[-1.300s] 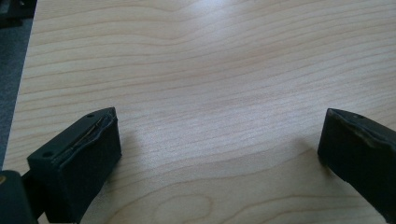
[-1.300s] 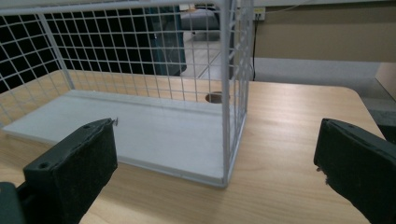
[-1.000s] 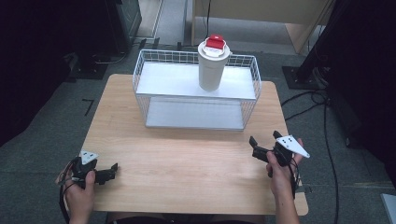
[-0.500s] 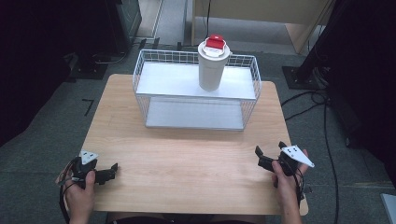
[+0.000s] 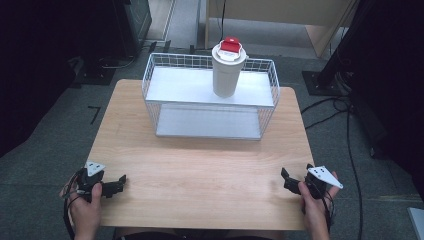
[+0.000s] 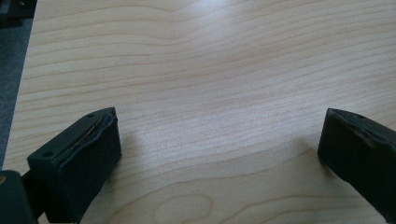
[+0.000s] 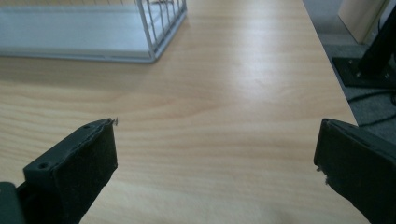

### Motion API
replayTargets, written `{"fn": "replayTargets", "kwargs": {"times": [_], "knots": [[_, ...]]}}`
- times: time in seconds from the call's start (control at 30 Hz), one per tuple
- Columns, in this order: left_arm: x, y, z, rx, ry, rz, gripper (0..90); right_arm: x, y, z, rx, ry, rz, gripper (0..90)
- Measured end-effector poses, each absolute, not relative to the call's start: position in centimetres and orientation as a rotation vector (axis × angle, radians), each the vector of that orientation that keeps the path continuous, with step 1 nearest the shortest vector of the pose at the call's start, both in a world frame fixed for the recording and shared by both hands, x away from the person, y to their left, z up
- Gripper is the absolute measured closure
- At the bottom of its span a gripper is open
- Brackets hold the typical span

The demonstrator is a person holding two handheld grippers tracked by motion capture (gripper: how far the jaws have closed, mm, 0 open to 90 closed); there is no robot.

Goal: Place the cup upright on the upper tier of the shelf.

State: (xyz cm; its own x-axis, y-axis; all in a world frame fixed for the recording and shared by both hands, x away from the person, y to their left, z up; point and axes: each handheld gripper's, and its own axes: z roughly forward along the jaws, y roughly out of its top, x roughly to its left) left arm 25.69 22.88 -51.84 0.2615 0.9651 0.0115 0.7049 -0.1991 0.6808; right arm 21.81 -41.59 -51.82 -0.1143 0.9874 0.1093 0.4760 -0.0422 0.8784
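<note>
High view: both claws rest low at the near corners of the table (image 5: 200, 170), far from the basket.
The left claw (image 5: 119, 182) sits at the near left corner and the right claw (image 5: 286, 179) at the near right corner, each held in a hand and well apart from the other. A white wire basket (image 5: 150, 95) stands at the far middle of the table, and a white cup (image 5: 227, 75) with a red-topped lid stands upright inside it, toward its right side. Left gripper view: the left claw (image 6: 219, 140) is released, its jaws spread wide over bare wood with nothing between them. Right gripper view: the right claw (image 7: 217, 149) is likewise released and empty, and a corner of the wire basket (image 7: 154, 32) shows ahead at upper left, well apart from the jaws.
</note>
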Motion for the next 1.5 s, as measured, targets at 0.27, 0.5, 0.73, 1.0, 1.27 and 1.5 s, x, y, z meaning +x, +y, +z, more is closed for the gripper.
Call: {"fn": "replayTargets", "kwargs": {"times": [0.27,0.5,0.73,1.0,1.27,1.5], "knots": [[25.7,22.9,-51.8,1.977,1.506,0.605,0.0,21.6,-42.6,-52.1,1.636,1.722,0.982,0.0],[25.7,22.9,-51.8,1.977,1.506,0.605,0.0,21.3,-43.3,-52.4,1.697,1.773,0.888,0.0],[25.7,22.9,-51.8,1.977,1.506,0.605,0.0,21.2,-43.3,-52.6,1.698,1.855,0.812,0.0],[25.7,22.9,-51.8,1.978,1.506,0.606,0.0,20.7,-43.3,-52.7,1.681,1.878,0.805,0.0],[25.7,22.9,-51.8,1.978,1.506,0.605,0.0,20.1,-43.6,-52.7,1.653,1.913,0.820,0.0],[25.7,22.9,-51.8,1.978,1.506,0.605,0.0,20.3,-43.5,-52.7,1.650,1.913,0.820,0.0]]}}
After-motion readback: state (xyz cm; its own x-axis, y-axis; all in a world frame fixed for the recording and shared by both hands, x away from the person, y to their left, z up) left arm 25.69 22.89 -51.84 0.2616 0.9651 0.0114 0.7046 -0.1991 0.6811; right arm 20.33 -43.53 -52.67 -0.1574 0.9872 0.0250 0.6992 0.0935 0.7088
